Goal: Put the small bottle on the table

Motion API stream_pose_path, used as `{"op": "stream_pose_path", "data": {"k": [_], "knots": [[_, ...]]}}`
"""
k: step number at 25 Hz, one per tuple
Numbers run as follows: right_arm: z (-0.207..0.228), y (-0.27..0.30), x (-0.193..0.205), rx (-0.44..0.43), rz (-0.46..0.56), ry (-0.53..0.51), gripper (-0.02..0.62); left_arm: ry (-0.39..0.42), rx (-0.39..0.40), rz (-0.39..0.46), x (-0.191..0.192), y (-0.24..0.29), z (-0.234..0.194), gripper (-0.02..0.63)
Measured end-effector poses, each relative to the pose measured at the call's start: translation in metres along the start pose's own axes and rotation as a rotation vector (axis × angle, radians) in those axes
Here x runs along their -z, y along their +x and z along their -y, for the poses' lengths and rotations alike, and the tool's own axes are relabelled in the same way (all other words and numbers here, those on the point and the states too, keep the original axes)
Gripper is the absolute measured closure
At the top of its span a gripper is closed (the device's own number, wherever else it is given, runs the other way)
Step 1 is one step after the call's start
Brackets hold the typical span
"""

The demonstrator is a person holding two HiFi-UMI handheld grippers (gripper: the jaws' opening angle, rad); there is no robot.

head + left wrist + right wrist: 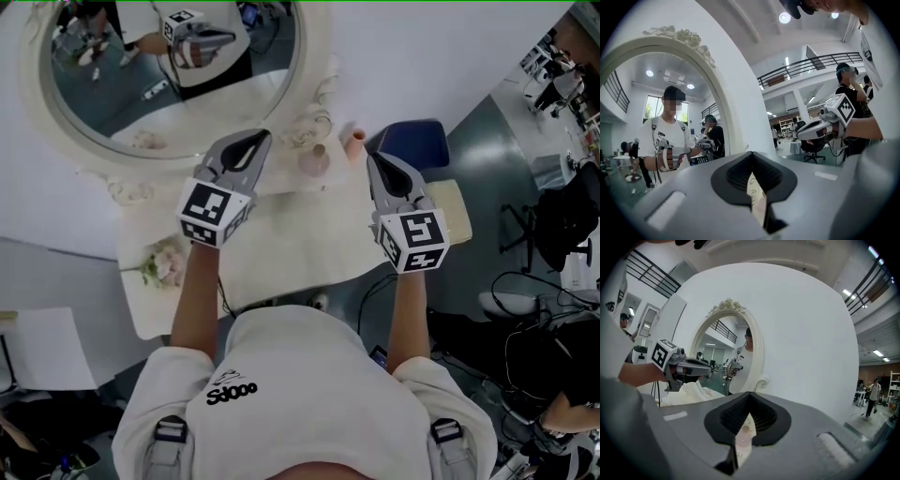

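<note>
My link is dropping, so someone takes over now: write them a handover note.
Both held above the table: left tongs shut, empty; right tongs shut, empty.
Near the mirror a pink bottle and a peach bottle stand on the table.
Done: apparently, a bottle is down.
Left: likely nothing; check which bottle was meant.

Mirror [122, 103] cut by top edge, table [300, 244] partly behind right tool [376, 161]

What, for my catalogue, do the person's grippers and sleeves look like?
The left gripper and right gripper are grey, with black lining at the jaws. Each carries a white cube with black square markers. The person wears a white short-sleeved top.
</note>
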State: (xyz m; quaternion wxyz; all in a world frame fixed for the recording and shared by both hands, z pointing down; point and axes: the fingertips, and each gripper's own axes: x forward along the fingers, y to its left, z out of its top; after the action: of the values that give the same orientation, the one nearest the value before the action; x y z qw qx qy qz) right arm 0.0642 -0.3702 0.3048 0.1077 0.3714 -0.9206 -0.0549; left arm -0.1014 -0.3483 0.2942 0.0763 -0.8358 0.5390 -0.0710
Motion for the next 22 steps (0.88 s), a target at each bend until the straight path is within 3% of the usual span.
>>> {"op": "stream_pose_path", "data": {"k": [7,22], "knots": [[-0.008,0.005,-0.010,-0.050,0.008,-0.035,0.594,0.060,-0.016,0.023,-0.025,-0.006,0.005,0.589],[-0.011,0.006,-0.010,-0.068,0.001,-0.040,0.594,0.042,-0.034,0.009,-0.021,-0.010,0.004,0.589]]}}
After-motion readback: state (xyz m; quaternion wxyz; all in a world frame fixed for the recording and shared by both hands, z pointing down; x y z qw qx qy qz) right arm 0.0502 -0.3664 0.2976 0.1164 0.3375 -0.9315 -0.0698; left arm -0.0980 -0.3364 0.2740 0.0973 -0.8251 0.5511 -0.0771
